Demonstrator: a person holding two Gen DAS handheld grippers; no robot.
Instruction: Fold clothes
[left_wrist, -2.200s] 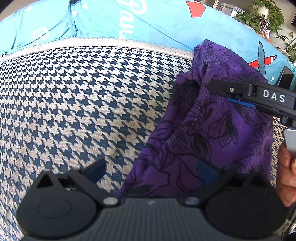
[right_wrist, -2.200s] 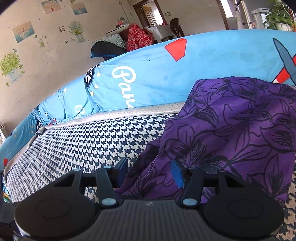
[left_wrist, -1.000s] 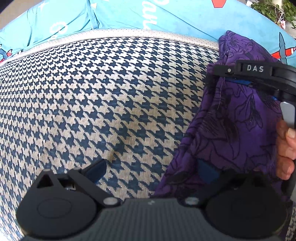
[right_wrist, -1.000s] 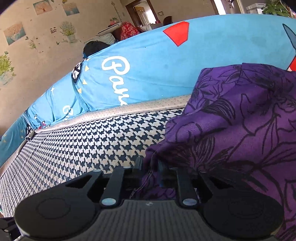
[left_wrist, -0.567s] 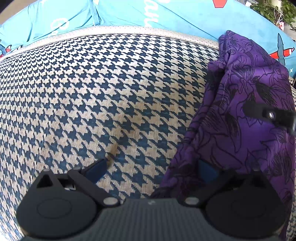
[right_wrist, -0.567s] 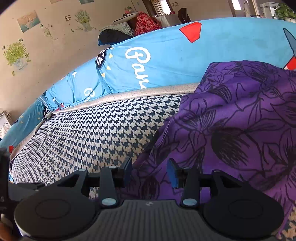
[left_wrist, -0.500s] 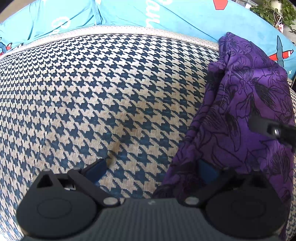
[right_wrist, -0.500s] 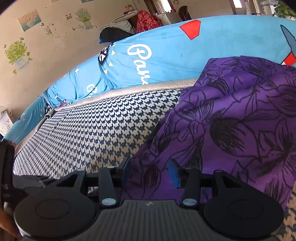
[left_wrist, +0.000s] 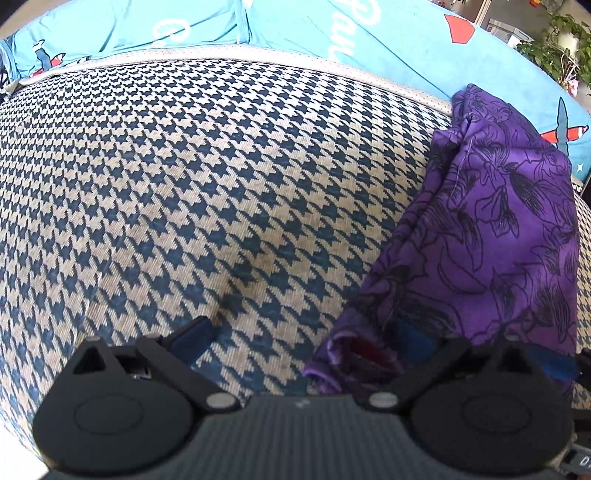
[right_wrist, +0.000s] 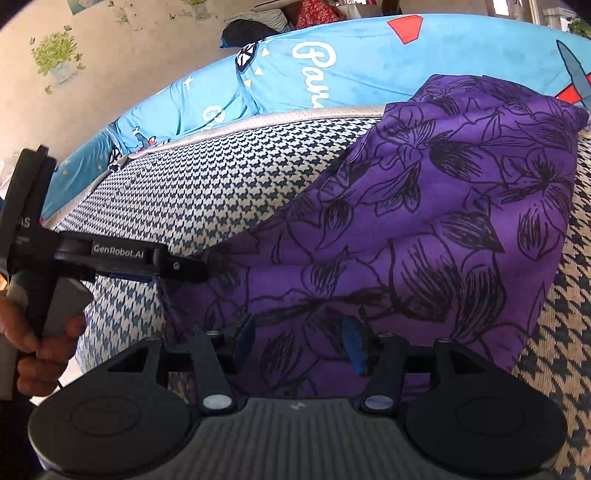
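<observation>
A purple garment with black flower outlines (left_wrist: 498, 229) lies bunched on the houndstooth cushion (left_wrist: 184, 184), at the right of the left wrist view. It fills the middle of the right wrist view as the purple garment (right_wrist: 424, 240). My left gripper (left_wrist: 303, 339) is open wide, and the garment's near corner lies just inside its right finger. My right gripper (right_wrist: 300, 341) is open too, with the garment's near edge lying between and under its blue pads. From the right wrist view the left gripper (right_wrist: 181, 267) touches the garment's left edge.
A light-blue printed cover (left_wrist: 295, 33) runs along the back of the cushion. A hand (right_wrist: 37, 343) holds the left gripper's handle at the far left. Potted plants (left_wrist: 569, 48) stand at the back right. The bare houndstooth surface stretches to the left of the garment.
The right gripper, shut on the garment a second ago, has opened and dropped to its near edge. It has left the left wrist view. The left gripper has shifted toward the garment's near-left corner.
</observation>
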